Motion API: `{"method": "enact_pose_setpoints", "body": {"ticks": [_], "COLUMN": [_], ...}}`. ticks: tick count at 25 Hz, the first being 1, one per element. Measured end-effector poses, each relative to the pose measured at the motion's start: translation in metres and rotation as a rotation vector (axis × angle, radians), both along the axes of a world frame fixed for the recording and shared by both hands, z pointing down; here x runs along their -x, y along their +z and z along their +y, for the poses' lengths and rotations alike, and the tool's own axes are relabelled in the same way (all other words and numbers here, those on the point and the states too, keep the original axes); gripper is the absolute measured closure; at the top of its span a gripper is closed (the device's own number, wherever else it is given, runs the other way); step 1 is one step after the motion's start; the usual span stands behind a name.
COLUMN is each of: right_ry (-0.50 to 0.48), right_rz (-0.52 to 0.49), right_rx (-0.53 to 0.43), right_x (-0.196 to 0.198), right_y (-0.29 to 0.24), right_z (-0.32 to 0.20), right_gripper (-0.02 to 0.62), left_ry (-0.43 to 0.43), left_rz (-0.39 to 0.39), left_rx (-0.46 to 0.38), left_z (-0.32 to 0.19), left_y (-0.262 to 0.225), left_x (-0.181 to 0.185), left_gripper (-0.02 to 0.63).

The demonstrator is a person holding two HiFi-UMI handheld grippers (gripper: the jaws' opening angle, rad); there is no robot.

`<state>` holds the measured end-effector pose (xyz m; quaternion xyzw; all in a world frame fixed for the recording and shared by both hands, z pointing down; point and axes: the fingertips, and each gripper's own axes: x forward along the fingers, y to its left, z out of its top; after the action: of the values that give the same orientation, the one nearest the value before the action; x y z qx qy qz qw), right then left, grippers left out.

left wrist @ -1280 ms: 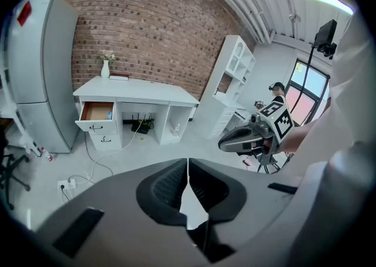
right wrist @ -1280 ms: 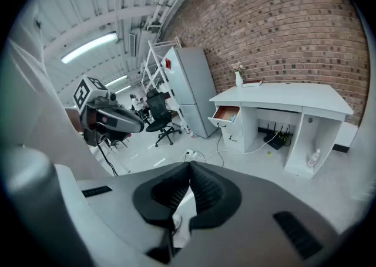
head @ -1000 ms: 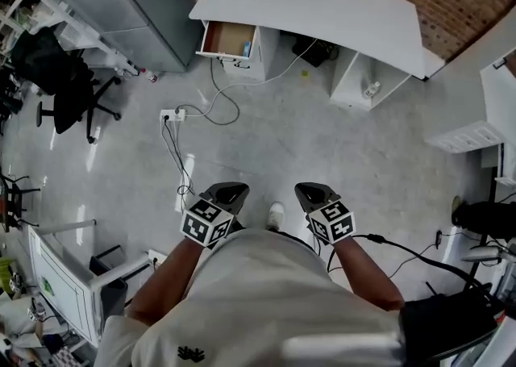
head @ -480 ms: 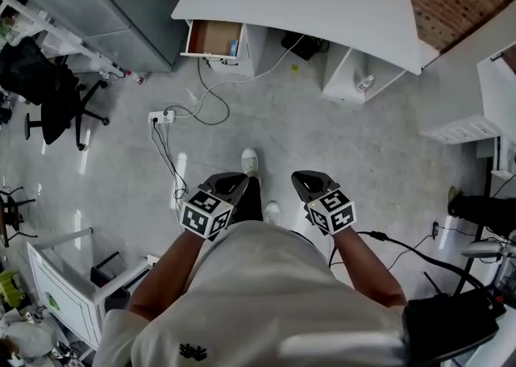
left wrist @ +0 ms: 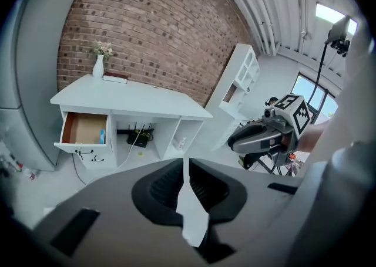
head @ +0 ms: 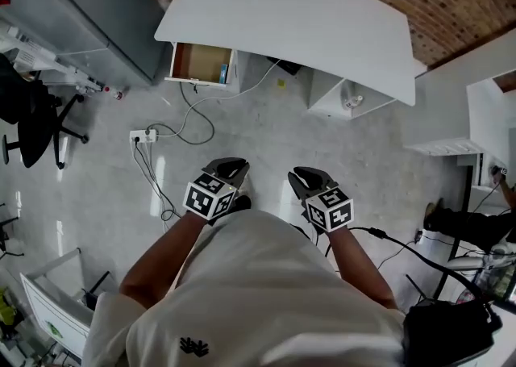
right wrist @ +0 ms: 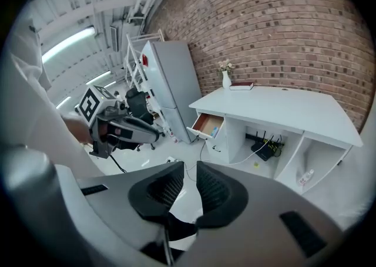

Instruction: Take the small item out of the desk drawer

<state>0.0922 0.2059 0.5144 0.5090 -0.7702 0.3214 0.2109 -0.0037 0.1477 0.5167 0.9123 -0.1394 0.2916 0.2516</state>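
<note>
1. Plainly, we are in the approach step. The open drawer with its brown wooden inside (head: 197, 61) hangs out under the left end of the white curved surface (head: 322, 18), well apart from us across the grey floor (head: 322, 139).
2. We see the small blue item (head: 223, 75) standing against the drawer's right wall. It is too small for us to tell what it is.
3. Our left tongs (head: 232, 167) are pressed together on nothing. Our right tongs (head: 303, 173) show a narrow gap, also with nothing between the jaws.
4. Next, we judge, we must close on the drawer, stepping past the white power strip and its cables (head: 143, 136) on the floor.
5. Then one pair of tongs needs spreading above the item and lowering beside the drawer wall, so that the item sits between the jaws.
</note>
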Motion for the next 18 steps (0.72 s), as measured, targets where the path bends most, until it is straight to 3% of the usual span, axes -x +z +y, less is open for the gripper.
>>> {"method": "enact_pose_setpoints", "body": {"ticks": [6, 12, 18], "right_ry": [-0.004, -0.092, -0.206], "right_rz": [0.004, 0.015, 0.006], "right_rx": [-0.005, -0.008, 0.019], "right_x": [0.012, 0.013, -0.003], "right_y": [-0.001, 0.003, 0.014], "right_z": [-0.102, -0.177, -0.251], "right_gripper": [0.515, 0.522, 0.522], "left_ry": [-0.028, -0.145, -0.266], "left_rz": [-0.06, -0.109, -0.184], "left_rx": [-0.018, -0.038, 0.018], "left_z": [-0.111, -0.195, -0.27], "left_y": [0.029, 0.064, 0.107], "left_x": [0.016, 0.019, 0.012], "left_gripper": [0.58, 0.569, 0.518]}}
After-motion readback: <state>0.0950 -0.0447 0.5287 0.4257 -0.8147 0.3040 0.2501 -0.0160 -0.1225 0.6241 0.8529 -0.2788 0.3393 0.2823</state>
